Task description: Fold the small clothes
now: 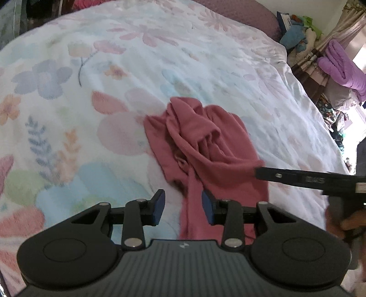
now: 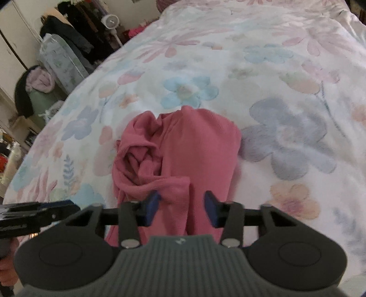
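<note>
A crumpled pink garment (image 1: 205, 146) lies bunched on a floral bedspread (image 1: 91, 68). My left gripper (image 1: 183, 205) hovers at its near edge with the jaws apart; a strip of the pink cloth runs between the blue pads (image 1: 208, 206), close to the right one, and is not pinched. My right gripper (image 2: 181, 208) stands over the same garment (image 2: 196, 146) with a fold of it between its spread pads (image 2: 152, 206); no squeeze shows. The right gripper (image 1: 258, 172) reaches in from the right in the left wrist view. In the right wrist view the left gripper (image 2: 75, 206) enters at the left edge.
The bedspread (image 2: 274, 68) stretches far beyond the garment. Off the bed's right side are piled clothes and a purple blanket (image 1: 340, 66). Off its left side stand hanging dark clothes (image 2: 75, 34), a fan (image 2: 111, 21) and a cupboard (image 2: 13, 34).
</note>
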`<act>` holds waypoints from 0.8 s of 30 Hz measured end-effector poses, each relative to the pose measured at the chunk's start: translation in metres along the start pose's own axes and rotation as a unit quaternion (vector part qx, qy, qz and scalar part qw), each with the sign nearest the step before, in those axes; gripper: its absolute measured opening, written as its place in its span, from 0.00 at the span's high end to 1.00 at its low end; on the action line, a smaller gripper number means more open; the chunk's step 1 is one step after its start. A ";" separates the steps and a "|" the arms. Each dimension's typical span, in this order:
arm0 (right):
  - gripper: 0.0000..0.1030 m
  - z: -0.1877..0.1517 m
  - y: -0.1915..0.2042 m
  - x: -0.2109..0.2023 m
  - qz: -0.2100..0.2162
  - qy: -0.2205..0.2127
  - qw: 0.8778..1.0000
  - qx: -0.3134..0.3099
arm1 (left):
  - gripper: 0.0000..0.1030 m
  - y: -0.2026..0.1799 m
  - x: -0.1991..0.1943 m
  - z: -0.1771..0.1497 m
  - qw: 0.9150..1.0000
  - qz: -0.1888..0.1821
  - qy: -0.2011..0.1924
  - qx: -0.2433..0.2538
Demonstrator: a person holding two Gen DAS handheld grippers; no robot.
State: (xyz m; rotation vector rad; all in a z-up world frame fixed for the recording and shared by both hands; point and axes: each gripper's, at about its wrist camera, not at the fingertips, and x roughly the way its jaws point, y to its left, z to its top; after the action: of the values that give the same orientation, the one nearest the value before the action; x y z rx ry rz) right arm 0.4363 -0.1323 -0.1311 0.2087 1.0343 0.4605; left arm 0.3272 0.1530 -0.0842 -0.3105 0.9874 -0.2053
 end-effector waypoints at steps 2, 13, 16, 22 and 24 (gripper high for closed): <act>0.97 -0.002 0.001 0.006 0.020 0.003 1.000 0.002 | 0.60 -0.001 -0.004 -0.003 1.000 -0.001 0.001 0.000; 1.00 -0.040 0.108 0.017 0.057 0.091 0.973 -0.204 | 0.60 0.018 -0.017 -0.015 0.999 -0.020 0.016 -0.038; 0.91 -0.055 0.113 0.033 0.054 0.115 0.968 -0.214 | 0.59 0.026 -0.012 -0.018 0.997 -0.036 0.030 -0.055; 0.72 -0.065 0.095 0.009 0.058 0.094 0.978 -0.177 | 0.51 0.031 0.005 -0.025 0.994 -0.058 0.035 -0.086; 0.71 -0.068 0.085 -0.009 0.050 0.077 0.982 -0.166 | 0.51 0.027 0.013 -0.026 0.994 -0.056 0.040 -0.081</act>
State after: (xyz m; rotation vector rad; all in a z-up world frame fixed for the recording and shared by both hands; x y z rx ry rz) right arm 0.3511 -0.0641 -0.1261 -0.0754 1.0835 0.7409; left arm 0.3127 0.1700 -0.1168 -0.5104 1.0694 -0.2417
